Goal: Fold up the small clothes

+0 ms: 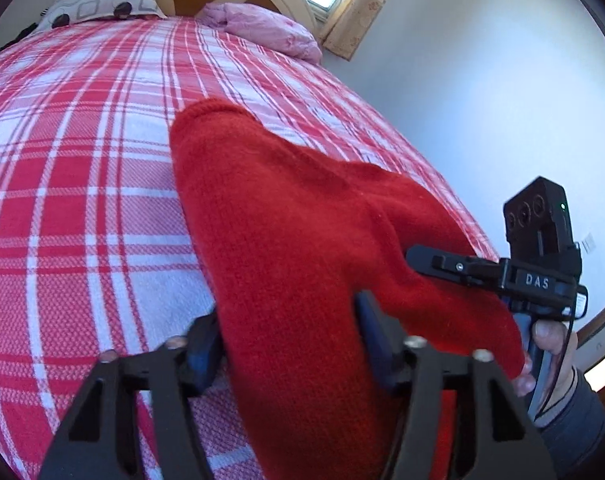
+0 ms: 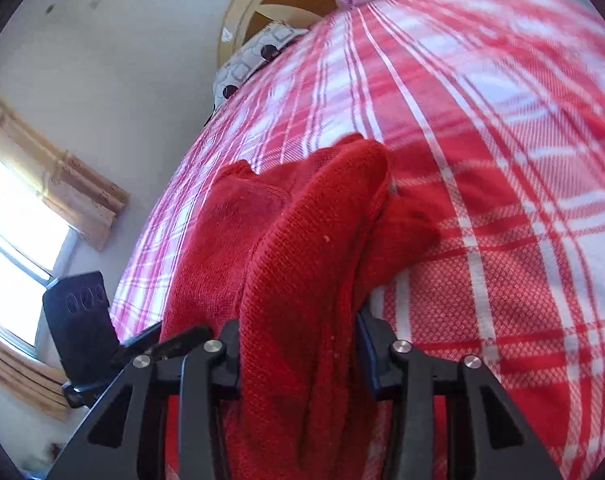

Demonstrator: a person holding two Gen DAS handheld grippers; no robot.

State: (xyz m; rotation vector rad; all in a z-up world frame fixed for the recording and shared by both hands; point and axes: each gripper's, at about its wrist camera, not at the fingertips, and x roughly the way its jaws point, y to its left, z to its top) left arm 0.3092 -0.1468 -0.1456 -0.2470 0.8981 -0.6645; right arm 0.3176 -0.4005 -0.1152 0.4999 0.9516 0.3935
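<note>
Red knitted wool garment bunches thickly inside both clamped grippers, left gripper, right gripper; uneven pulling could skew the fold over the red-white plaid bedspread.

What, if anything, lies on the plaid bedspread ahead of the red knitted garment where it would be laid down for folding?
Nothing visible does. The red knitted garment is clamped in both the left gripper and the right gripper. The red-and-white plaid bedspread ahead of it shows only cloth. The pink pillow sits far off by the headboard.
</note>
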